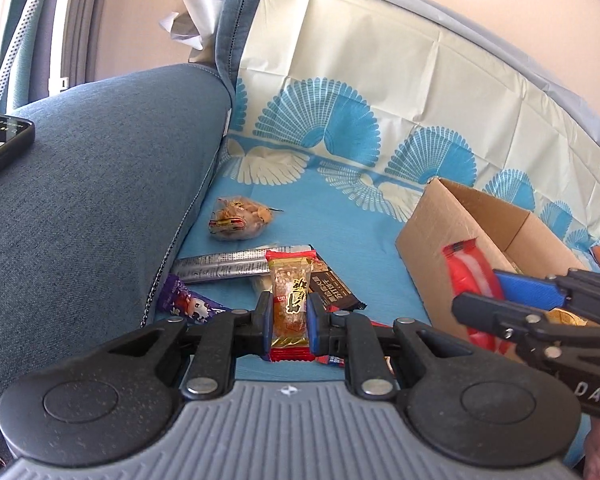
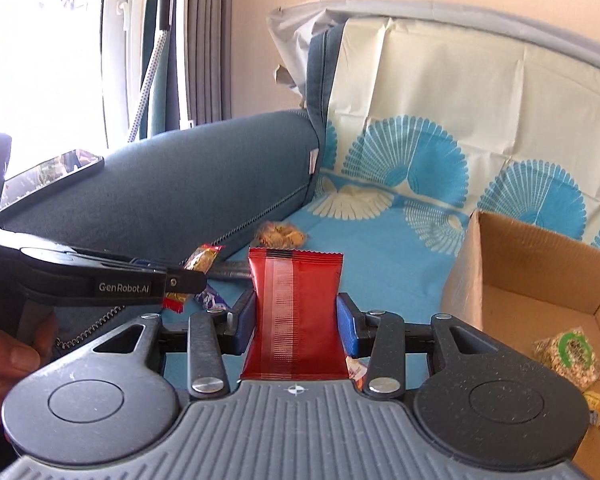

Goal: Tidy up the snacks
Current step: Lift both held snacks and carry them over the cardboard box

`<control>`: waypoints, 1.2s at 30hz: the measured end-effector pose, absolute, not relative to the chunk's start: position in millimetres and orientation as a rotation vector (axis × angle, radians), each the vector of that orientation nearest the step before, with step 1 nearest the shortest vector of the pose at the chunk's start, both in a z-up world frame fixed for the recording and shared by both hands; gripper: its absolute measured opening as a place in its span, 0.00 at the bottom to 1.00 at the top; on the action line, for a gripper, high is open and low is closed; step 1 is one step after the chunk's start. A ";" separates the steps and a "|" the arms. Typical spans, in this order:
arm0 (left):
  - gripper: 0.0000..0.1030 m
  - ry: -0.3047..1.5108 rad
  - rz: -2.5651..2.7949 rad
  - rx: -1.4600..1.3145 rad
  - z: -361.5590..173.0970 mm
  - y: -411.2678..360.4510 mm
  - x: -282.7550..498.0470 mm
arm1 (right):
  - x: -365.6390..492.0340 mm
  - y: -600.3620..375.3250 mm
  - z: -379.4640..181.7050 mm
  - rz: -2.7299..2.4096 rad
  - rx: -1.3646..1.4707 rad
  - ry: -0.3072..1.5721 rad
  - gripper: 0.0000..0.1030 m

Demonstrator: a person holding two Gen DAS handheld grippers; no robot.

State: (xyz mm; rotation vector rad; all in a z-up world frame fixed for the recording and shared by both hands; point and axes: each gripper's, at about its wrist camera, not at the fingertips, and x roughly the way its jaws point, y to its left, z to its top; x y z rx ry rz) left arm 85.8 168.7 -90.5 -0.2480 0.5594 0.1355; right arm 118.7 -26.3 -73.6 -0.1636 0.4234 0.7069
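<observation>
My left gripper (image 1: 289, 312) is shut on a clear-and-red wrapped snack bar (image 1: 290, 294), held above a pile of snacks on the blue cloth. My right gripper (image 2: 296, 316) is shut on a red snack packet (image 2: 296, 308), held upright just left of the open cardboard box (image 2: 540, 276). In the left wrist view the right gripper (image 1: 480, 292) and its red packet (image 1: 468, 280) sit in front of the box (image 1: 460, 220). The left gripper (image 2: 196, 278) with its bar (image 2: 202, 260) shows at the left of the right wrist view.
On the cloth lie a clear bag of nuts (image 1: 238, 220), a silver stick pack (image 1: 224, 266), a dark bar (image 1: 332, 284) and a purple packet (image 1: 192, 304). The box holds a green-labelled snack (image 2: 568, 356). A blue sofa arm (image 1: 100, 200) with a phone (image 1: 0, 140) stands left.
</observation>
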 end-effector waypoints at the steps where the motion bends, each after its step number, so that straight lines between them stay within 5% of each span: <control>1: 0.18 0.559 0.140 -0.250 -90.2 169.3 86.1 | 117.3 -28.0 -71.1 0.708 -0.165 0.410 0.43; 36: 0.18 0.482 0.002 -0.193 -16.7 63.0 123.5 | 158.5 -143.6 -24.6 0.469 0.064 0.249 0.43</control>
